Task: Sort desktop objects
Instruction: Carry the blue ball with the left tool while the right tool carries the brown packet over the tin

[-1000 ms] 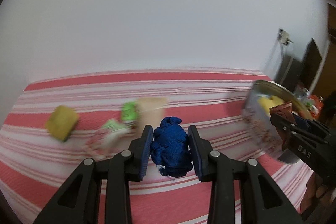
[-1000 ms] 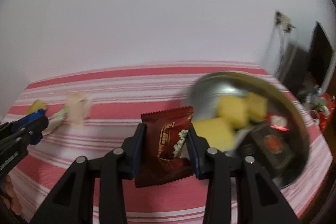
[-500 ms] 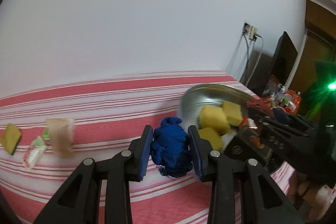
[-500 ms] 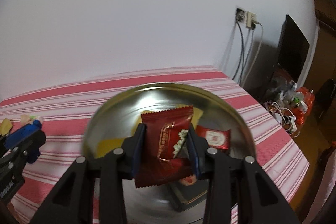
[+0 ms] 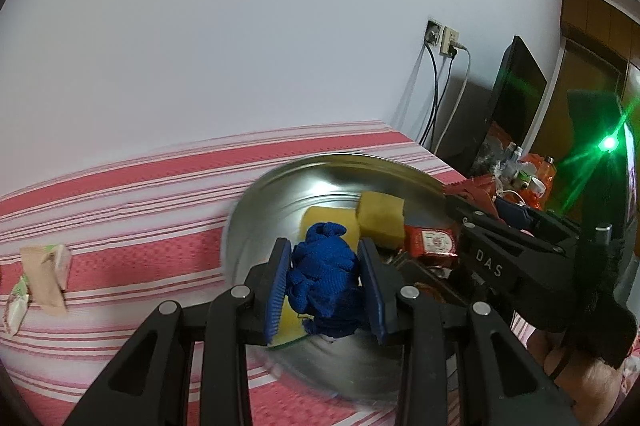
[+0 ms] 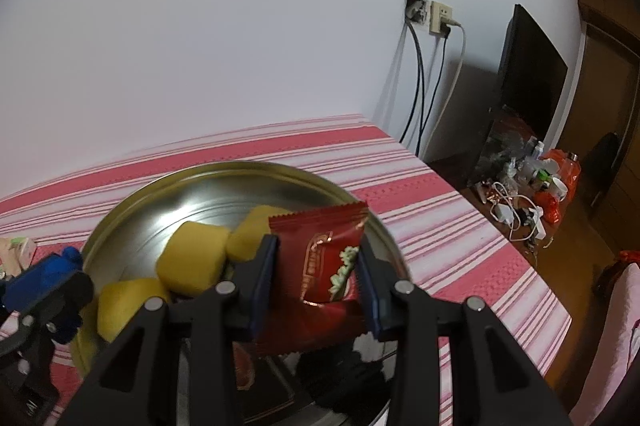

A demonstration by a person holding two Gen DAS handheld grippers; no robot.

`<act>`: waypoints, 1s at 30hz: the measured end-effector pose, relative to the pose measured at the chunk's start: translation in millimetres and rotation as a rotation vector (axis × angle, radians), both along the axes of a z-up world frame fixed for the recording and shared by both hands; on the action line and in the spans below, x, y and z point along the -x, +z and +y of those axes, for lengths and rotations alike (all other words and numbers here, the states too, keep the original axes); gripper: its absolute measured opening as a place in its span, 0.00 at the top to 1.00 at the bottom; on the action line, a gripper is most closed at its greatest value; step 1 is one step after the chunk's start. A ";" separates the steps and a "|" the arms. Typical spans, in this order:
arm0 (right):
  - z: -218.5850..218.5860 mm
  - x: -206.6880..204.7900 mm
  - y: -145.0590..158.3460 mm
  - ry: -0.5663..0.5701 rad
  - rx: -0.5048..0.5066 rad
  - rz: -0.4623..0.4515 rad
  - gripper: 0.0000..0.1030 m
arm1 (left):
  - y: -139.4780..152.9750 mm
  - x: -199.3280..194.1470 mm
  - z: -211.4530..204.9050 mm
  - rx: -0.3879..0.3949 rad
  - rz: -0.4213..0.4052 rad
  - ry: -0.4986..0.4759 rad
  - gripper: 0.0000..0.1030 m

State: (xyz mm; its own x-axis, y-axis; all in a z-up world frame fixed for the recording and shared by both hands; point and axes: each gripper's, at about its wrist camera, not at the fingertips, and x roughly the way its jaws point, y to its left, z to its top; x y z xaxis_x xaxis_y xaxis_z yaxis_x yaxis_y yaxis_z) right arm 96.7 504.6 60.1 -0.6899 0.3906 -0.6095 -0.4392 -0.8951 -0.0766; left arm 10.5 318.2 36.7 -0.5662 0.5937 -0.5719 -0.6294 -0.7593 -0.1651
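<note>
Item 1. Left gripper (image 5: 325, 282): jaws closed on a blue knitted bundle (image 5: 326, 276), held above the near-left part of the metal tray (image 5: 280, 186).

Item 2. Right gripper (image 6: 318, 280): jaws closed on a red snack packet (image 6: 320, 266), held upright over the tray's right half.

Item 3. Metal tray: round, shallow, resting on the red-and-white striped bench (image 5: 120, 210) towards its right edge. Contents visible: yellow sponge blocks (image 6: 192, 262), a small red sachet (image 5: 430, 241), and a dark flat pack at the near rim, largely hidden by the right gripper.

Item 4. Unsorted remainder: a beige packet (image 5: 44, 276) and a green-and-white wrapper (image 5: 16, 306), lying beside each other near the bench's left edge, well apart from the tray.

Status (judged): sorting is well advanced. Several pieces lie in the tray; two more are held over it, not yet released. At least two pieces on the left are outstanding. Bench beyond the left margin is out of view.
</note>
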 end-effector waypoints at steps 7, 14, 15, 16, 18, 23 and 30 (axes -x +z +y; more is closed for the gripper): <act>12.2 10.3 -1.3 0.003 0.013 -0.016 0.63 | -3.0 0.4 20.0 0.013 -0.016 -0.014 0.64; 20.6 19.0 -8.5 0.005 0.018 -0.047 0.63 | -9.7 3.7 32.6 0.036 -0.032 -0.017 0.64; 20.8 19.8 -9.3 0.006 0.015 -0.050 0.63 | -10.9 4.2 35.4 0.037 -0.035 -0.017 0.64; 20.3 20.1 -10.0 0.008 0.014 -0.052 0.63 | -11.3 4.6 35.6 0.037 -0.037 -0.017 0.64; 20.4 21.8 -11.1 0.013 0.013 -0.057 0.63 | -12.0 4.7 37.9 0.037 -0.036 -0.012 0.64; 21.7 24.2 -13.3 0.016 0.018 -0.060 0.63 | -14.8 6.5 40.4 0.042 -0.040 -0.003 0.64; 23.4 25.3 -16.2 0.018 0.019 -0.065 0.63 | -16.5 6.7 41.4 0.044 -0.036 -0.005 0.64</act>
State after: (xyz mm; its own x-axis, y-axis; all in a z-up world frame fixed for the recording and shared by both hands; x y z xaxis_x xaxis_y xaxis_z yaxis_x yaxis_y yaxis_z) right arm 71.4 528.0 43.9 -0.6556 0.3670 -0.6600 -0.4181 -0.9042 -0.0874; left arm 3.9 359.6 20.2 -0.5420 0.5698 -0.6177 -0.6272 -0.7635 -0.1539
